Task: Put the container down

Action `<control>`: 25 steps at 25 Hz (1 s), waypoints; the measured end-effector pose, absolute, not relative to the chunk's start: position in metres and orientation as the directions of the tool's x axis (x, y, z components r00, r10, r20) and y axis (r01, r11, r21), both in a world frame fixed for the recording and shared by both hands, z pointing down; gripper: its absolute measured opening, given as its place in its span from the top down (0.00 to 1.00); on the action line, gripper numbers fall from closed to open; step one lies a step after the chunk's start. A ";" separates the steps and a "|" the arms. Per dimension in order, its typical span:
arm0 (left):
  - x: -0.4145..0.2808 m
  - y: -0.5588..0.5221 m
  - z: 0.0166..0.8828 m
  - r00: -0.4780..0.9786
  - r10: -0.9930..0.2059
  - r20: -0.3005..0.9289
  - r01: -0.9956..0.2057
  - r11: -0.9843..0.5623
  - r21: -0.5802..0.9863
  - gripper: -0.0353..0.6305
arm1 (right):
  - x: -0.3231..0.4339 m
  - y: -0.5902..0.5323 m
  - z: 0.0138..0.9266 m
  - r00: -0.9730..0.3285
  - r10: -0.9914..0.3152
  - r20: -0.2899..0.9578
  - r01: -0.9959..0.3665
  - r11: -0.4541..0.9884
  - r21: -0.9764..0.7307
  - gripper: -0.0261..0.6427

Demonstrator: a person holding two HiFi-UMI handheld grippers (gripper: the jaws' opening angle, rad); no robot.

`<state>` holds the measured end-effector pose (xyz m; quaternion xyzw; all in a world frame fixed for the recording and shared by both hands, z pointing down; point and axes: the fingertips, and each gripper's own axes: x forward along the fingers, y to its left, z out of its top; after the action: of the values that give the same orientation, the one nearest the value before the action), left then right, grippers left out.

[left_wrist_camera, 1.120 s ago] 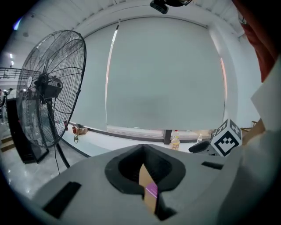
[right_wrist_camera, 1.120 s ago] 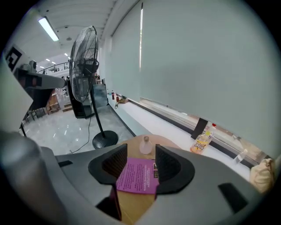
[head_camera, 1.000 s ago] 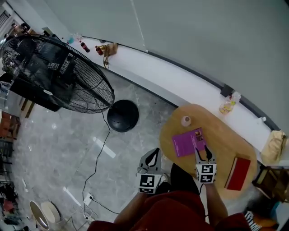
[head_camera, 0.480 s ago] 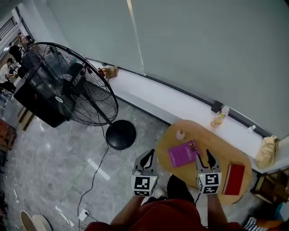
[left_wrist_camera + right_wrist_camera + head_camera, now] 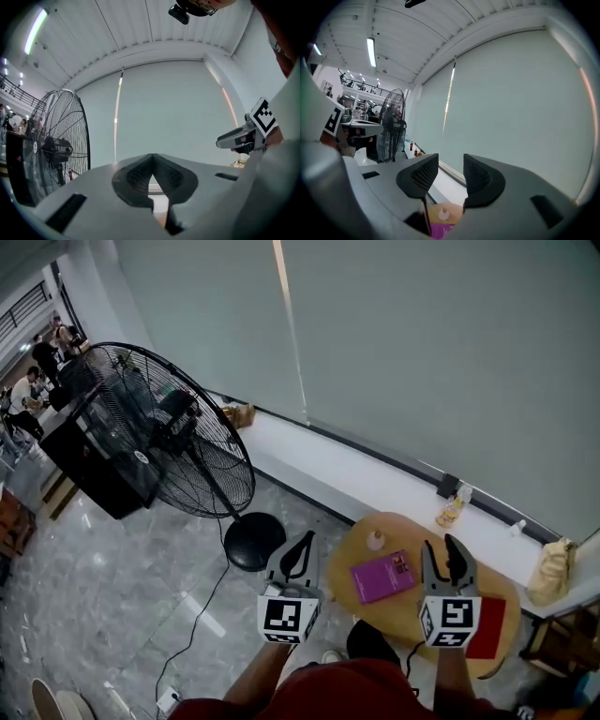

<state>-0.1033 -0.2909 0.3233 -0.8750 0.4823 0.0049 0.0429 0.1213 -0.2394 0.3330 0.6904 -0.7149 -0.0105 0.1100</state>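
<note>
- The left gripper (image 5: 151, 159) has its tongs pressed together at the tips, with nothing pinched between them. It is held up in the air, pointing roughly level toward the window blind.
- The right gripper (image 5: 451, 165) has its tongs spread and empty. They have just been closing a little, with only air between them.
- The container looks to be the flat purple box (image 5: 382, 576). It lies flat in the left half of the round wooden tabletop (image 5: 405, 611), apart from both grippers, so the putting-down seems done.
- A small capped bottle (image 5: 375, 540) stands just beyond the box, near the tabletop's far-left edge. A red book (image 5: 493, 622) lies by the right edge.
- The box is probably light card: stiff enough to lift, but easy to dent and a bit slick on its printed face.
- If it were lifted again, I would pinch it across a thin edge, near the middle of a long side, so it does not swing.
</note>
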 end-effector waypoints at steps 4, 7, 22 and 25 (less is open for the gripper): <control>-0.109 -0.287 0.308 0.524 -0.848 -0.076 -0.851 -0.519 -0.083 0.94 | 0.116 -0.237 0.313 -0.029 -0.994 0.102 -0.982 0.047 0.184 0.72; -0.114 -0.287 0.302 0.517 -0.852 -0.084 -0.855 -0.511 -0.088 0.94 | 0.116 -0.238 0.309 -0.026 -0.995 0.094 -0.983 0.043 0.180 0.72; -0.111 -0.292 0.306 0.516 -0.851 -0.095 -0.856 -0.507 -0.107 0.94 | 0.114 -0.243 0.298 -0.001 -0.999 -0.039 -0.982 -0.007 0.189 0.96; -0.112 -0.296 0.304 0.513 -0.852 -0.105 -0.858 -0.504 -0.103 0.94 | 0.118 -0.246 0.297 0.005 -0.999 -0.040 -0.991 -0.010 0.132 0.97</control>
<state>-0.1122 -0.2957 0.3036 -0.8668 0.4931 0.0201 0.0709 0.1179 -0.2461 0.2965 0.7080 -0.7028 -0.0611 0.0329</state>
